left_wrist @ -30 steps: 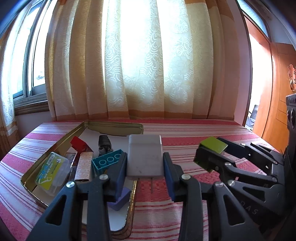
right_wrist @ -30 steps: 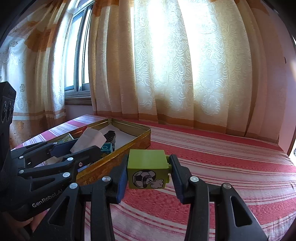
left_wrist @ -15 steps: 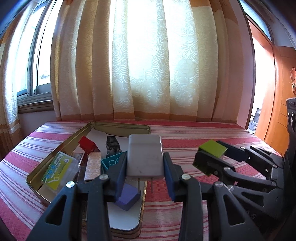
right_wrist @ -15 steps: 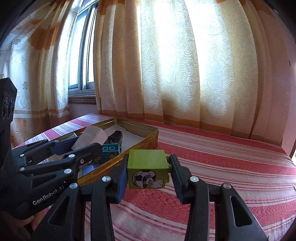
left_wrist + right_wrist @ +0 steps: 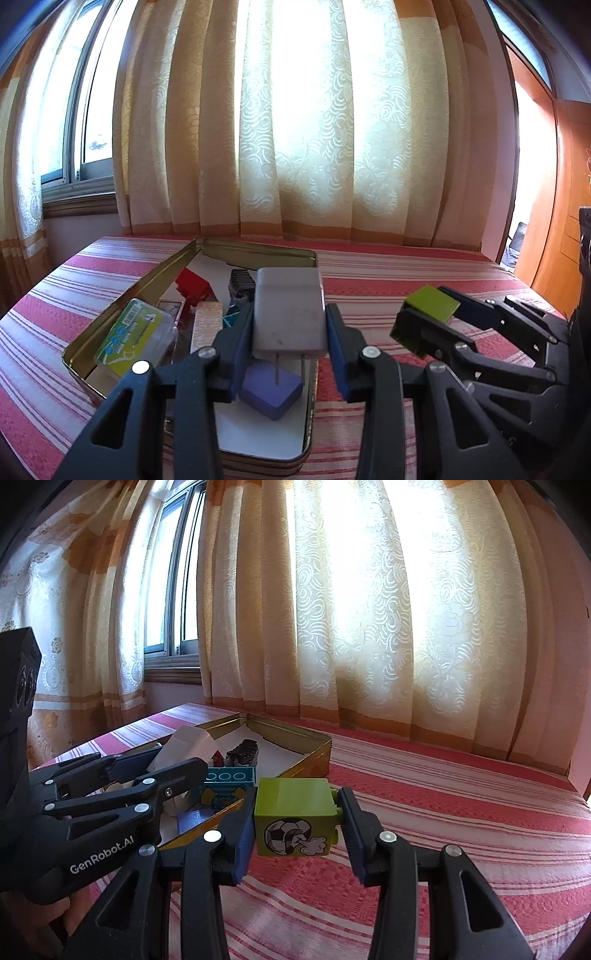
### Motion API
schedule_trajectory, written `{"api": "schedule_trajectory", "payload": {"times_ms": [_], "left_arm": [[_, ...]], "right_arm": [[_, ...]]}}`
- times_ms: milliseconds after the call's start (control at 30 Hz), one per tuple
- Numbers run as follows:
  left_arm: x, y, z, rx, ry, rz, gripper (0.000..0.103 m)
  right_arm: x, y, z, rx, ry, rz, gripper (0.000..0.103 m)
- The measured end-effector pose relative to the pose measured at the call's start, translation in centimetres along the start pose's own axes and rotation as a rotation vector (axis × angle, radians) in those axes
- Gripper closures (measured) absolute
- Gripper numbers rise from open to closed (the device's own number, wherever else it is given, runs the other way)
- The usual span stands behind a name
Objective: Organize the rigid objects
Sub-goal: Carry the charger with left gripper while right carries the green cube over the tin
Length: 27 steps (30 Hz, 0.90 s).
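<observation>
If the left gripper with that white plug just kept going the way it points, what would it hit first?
Probably the black toy inside the gold tin, then the tin's far wall; depth is hard to judge.

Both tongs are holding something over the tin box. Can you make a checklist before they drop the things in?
1. Left tongs clamp the white plug: ok.
2. Right tongs clamp the green block: ok.
3. Plug is over the gold tin: ok.
4. Green block is over the tin: not ok, it is beside the rim.
5. Spot under the plug is free: not ok, the purple block lies there.
6. Bare floor left in the tin: ok.
</observation>
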<state>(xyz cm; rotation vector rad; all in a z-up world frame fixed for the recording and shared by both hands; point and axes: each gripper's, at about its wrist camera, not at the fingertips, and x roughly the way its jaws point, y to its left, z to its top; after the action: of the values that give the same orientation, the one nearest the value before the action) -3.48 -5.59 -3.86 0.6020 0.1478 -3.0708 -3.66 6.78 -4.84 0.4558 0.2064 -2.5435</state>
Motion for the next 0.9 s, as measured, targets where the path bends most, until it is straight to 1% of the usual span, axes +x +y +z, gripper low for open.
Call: {"api": "schedule_trajectory", "payload": {"times_ms": [300,900], "left_arm": [[0.2,1.1,0.2,-0.015,0.011,0.006,0.066],[0.3,3.5,0.5,-0.021,0.02,0.051,0.066]], "right_arm": [[0.6,1.0,0.2,-0.019,0.007,0.021,0.058],[2.7,2.8,0.7,-0.034,0.044,0.066,0.058]]}}
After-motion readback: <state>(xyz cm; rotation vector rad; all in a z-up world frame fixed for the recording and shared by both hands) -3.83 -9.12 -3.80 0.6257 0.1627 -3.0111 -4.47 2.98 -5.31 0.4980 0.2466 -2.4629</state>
